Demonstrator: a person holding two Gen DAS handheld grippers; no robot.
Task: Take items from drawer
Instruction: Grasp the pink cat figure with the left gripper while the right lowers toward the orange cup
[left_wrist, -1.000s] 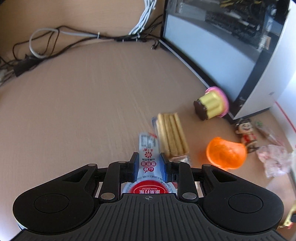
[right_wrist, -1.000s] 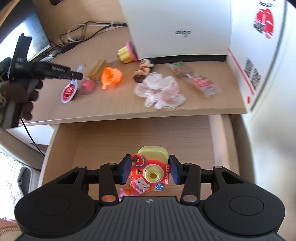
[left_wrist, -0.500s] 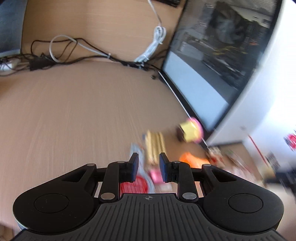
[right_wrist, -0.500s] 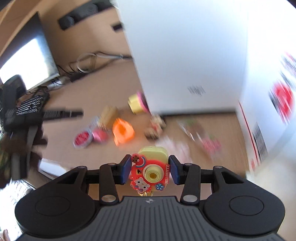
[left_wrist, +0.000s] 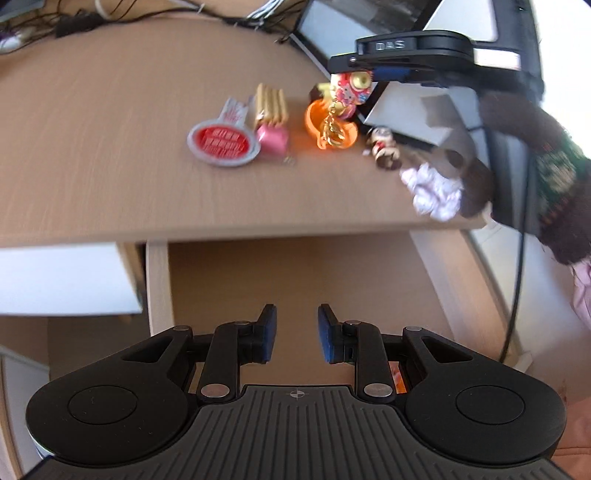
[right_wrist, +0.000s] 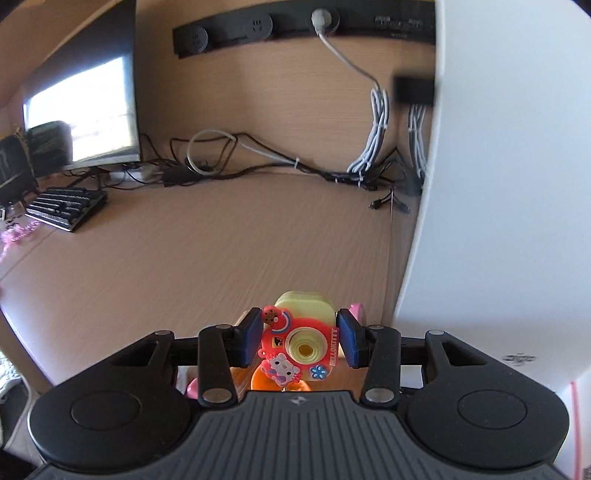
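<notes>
My left gripper hangs over the open drawer, its jaws apart with nothing between them. On the desk top beyond lie a red-lidded pouch, a biscuit pack, a pink piece, an orange cup, a small figurine and crumpled white plastic. My right gripper is shut on a red and yellow toy camera. In the left wrist view the right gripper holds this camera above the orange cup, with a gold chain dangling.
A white computer case stands right of the items. Cables run along the back wall, with a keyboard and monitor at the left. A person's dark sleeve reaches in from the right.
The left gripper let go of the red-lidded pouch on the desk and drew back over the drawer. The right gripper carried the toy camera from the drawer up over the desk items.
</notes>
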